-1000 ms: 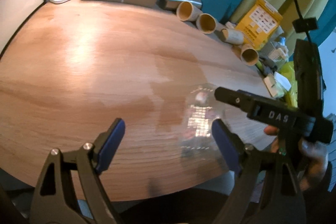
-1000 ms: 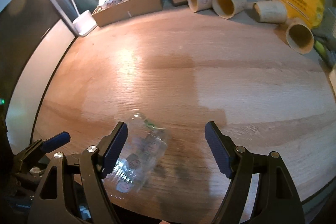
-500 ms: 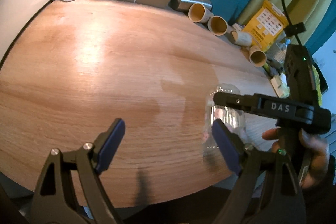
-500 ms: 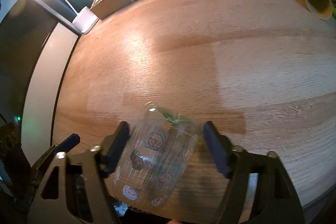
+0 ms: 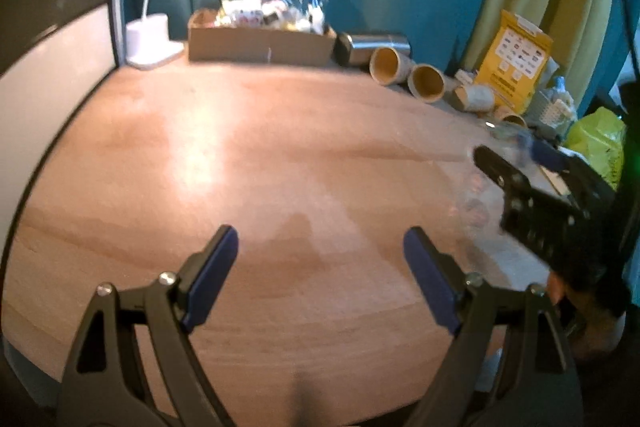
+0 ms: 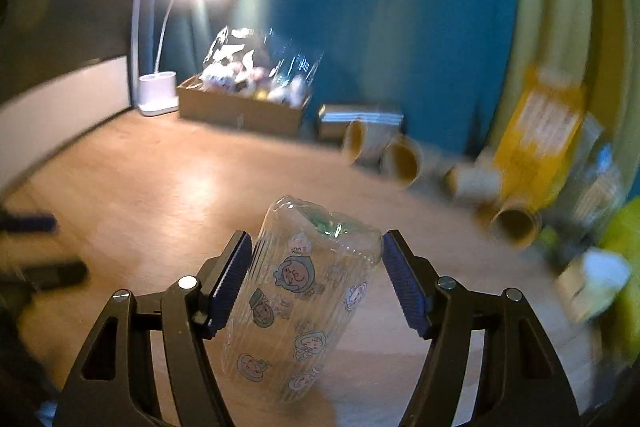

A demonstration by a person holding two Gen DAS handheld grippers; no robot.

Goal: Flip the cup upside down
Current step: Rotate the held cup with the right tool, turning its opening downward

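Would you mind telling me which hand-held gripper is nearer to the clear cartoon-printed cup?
Right. The right hand-held gripper has the clear cup between its fingers, tilted. The left hand-held gripper hangs open over bare table, the cup off to its right.

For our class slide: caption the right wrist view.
Right tongs grip a clear cartoon-printed cup, tilted above the wooden table.
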